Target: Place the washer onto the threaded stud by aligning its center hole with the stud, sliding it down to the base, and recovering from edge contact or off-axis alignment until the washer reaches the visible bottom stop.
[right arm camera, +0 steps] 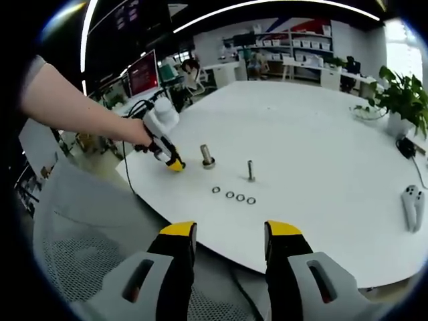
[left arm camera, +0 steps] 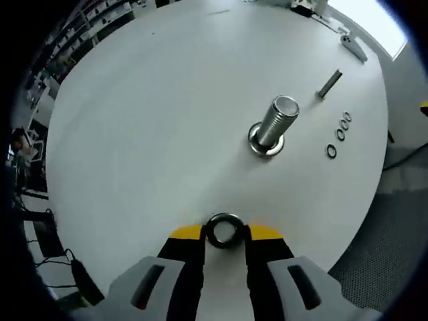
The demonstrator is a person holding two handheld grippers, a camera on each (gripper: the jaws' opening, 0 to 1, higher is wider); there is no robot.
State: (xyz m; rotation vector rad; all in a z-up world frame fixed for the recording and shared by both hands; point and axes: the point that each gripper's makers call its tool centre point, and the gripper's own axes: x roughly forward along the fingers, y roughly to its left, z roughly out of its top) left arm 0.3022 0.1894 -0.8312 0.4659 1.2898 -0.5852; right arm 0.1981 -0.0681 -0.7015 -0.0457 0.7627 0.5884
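Your left hand-held gripper (left arm camera: 224, 232) pinches the washer (left arm camera: 223, 230) between its yellow tips, low over the white surface (left arm camera: 147, 134), well short of the upright stud (left arm camera: 275, 124). Your right hand-held gripper (right arm camera: 227, 237) hangs wide open, holding nothing.

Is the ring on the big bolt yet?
Not yet. The ring sits between the left tool's tips, apart from the upright bolt.

Left gripper (left arm camera: 225, 234) jaws pinch a washer (left arm camera: 224, 229); right gripper (right arm camera: 229, 233) jaws stand apart, holding nothing.
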